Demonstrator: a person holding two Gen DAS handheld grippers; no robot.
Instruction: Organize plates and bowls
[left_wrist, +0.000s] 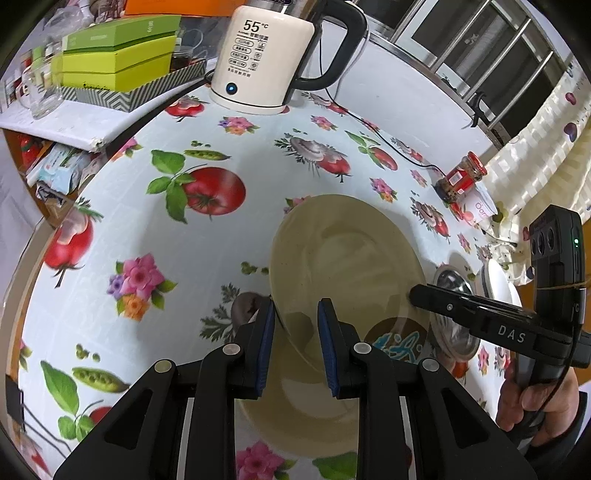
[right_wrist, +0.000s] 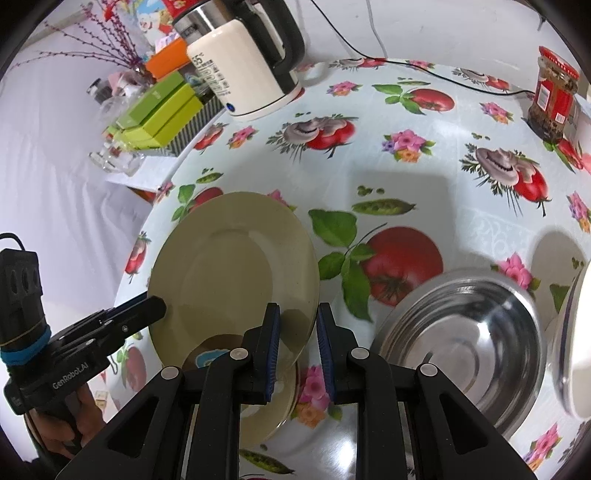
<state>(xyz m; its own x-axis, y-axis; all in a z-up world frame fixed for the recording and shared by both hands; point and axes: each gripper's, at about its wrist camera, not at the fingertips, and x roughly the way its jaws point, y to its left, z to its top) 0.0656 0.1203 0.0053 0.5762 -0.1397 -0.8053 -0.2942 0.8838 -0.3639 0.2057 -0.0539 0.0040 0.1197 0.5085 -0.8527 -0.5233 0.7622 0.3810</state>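
A cream plate (left_wrist: 347, 258) (right_wrist: 236, 266) is tilted up above a second cream plate (left_wrist: 295, 410) (right_wrist: 273, 410) lying on the table. My left gripper (left_wrist: 296, 343) is open, its fingers either side of the tilted plate's left edge. My right gripper (right_wrist: 297, 349) is open, its fingers either side of the plate's right edge; it also shows in the left wrist view (left_wrist: 417, 293). A steel bowl (right_wrist: 465, 343) (left_wrist: 452, 314) stands right of the plates. A white bowl (right_wrist: 576, 343) (left_wrist: 498, 284) stands beyond it.
A floral tablecloth (left_wrist: 155, 236) covers the table. A white kettle (left_wrist: 262, 62) (right_wrist: 243, 74) with a black cord stands at the back. Green boxes (left_wrist: 118, 55) sit in a tray at the back left. A red-lidded jar (left_wrist: 461, 177) (right_wrist: 554, 96) stands at the back right.
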